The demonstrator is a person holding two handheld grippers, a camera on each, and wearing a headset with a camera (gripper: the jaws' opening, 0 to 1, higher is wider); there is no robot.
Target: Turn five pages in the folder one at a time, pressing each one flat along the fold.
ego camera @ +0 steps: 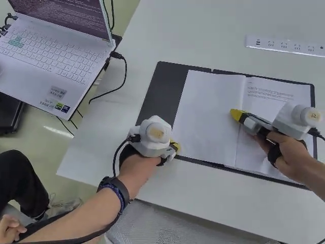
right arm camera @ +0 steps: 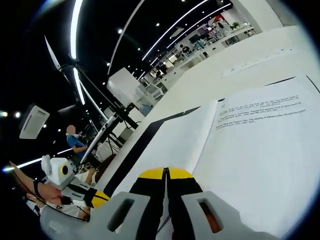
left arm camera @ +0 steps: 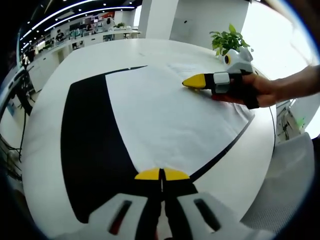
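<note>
Workbench top, white, carries everything. Largest on it is the laptop at the far left, open, with a black cable looping from its side. Next is the folder, black, lying open and flat in front of the person. Its long axis runs left to right across the bench, and in the head view it is turned slightly clockwise. The fold runs from the near edge to the far edge, at right angles to that axis. The printed lines stand at the far end of the sheet, so the folder's top points away from the person.

The left page is blank and lies flat, leaving a broad strip of black cover bare on its left. The right page bears a few lines of print near its top. A power strip lies on the bench beyond the folder.

The right gripper points left, its jaws closed with nothing between them, yellow tip on the left page just beside the fold. The left gripper sits at the folder's near edge by the left page's near corner. Its jaws are pressed together, and nothing shows between them.
</note>
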